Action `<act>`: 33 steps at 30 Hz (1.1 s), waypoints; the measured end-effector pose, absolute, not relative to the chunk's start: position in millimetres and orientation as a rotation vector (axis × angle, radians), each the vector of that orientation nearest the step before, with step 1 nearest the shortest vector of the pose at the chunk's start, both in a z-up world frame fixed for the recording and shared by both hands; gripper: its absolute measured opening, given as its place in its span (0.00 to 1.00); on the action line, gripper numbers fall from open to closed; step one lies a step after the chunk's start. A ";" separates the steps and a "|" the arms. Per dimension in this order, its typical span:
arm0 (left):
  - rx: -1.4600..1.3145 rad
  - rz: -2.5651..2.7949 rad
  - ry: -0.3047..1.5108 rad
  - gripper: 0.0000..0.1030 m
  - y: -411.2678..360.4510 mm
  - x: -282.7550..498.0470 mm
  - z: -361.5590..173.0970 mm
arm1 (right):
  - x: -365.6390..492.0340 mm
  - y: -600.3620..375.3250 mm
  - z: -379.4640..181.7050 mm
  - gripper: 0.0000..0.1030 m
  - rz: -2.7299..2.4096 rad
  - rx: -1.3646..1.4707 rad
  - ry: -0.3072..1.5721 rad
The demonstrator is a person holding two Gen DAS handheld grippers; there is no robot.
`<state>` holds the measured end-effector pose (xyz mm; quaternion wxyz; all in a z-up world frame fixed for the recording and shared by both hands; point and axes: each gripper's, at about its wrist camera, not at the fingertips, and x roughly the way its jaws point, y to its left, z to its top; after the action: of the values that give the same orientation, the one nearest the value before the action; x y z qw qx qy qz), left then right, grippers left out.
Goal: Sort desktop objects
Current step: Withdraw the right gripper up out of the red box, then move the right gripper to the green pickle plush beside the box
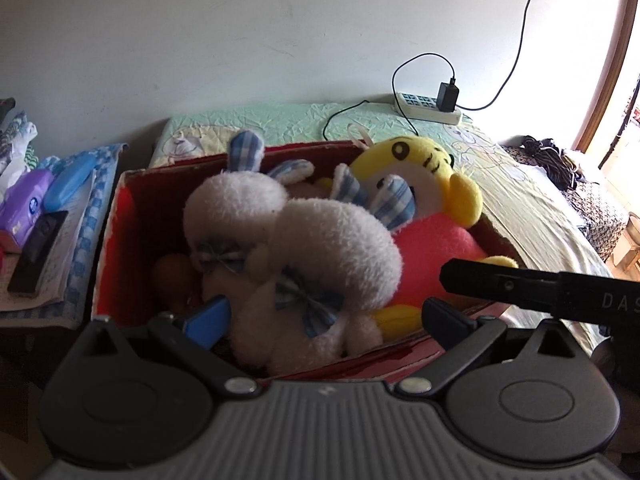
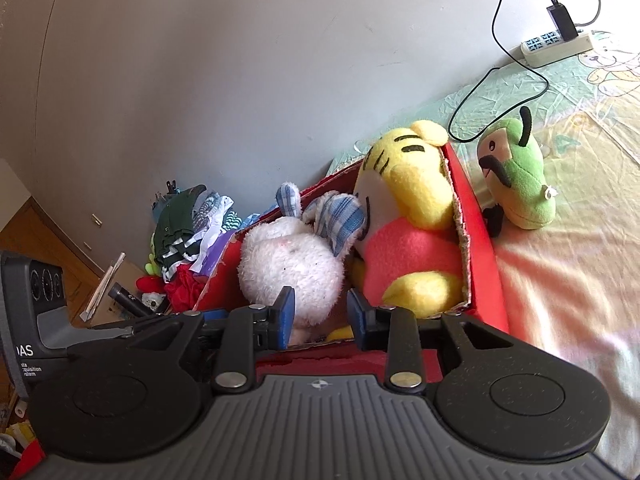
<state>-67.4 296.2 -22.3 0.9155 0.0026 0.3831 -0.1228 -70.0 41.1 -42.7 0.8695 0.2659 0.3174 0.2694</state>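
Three plush toys counted inside the red box [image 1: 120,216]: front white rabbit [image 1: 336,248], second rabbit [image 1: 236,204] behind it at 11 o'clock, yellow tiger [image 1: 424,152] at 2 o'clock. Leaves, by the look of it, only the green plush [image 2: 520,176], lying on the bed sheet [image 2: 560,280] just outside the box wall, at about 1 o'clock from the right gripper [image 2: 322,314]. Shows both pairs of jaws spread and pinching nothing: left gripper [image 1: 326,320] wide over the front white rabbit, right one less wide above the near rim.

Probably calls for the right side to fetch the green one. Lift clear of the rim first, swing toward 1 o'clock, come down over the soft body rather than the thin black antenna, and close gently until the pile gives. Keep the left side out of the path. Drop into the gap at 6 o'clock of the tiger, or press lightly on top, since looks nearly full.
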 end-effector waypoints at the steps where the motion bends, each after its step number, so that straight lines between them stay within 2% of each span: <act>1: 0.005 -0.238 0.786 0.99 292.4 -67.7 -20.8 | -70.0 36.8 -41.7 0.32 0.574 0.561 0.663; 14: 0.022 -0.125 0.726 0.99 222.0 -64.1 9.6 | -67.3 -34.9 -29.4 0.32 0.694 0.613 0.615; 33: 0.065 -0.136 0.745 0.99 107.4 -43.9 2.4 | -51.3 -139.0 -53.3 0.32 0.634 0.647 0.671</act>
<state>-43.9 107.4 2.4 0.9286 0.0316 0.3638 -0.0662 -51.3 -139.0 -53.3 0.8452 0.3067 0.3181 0.3005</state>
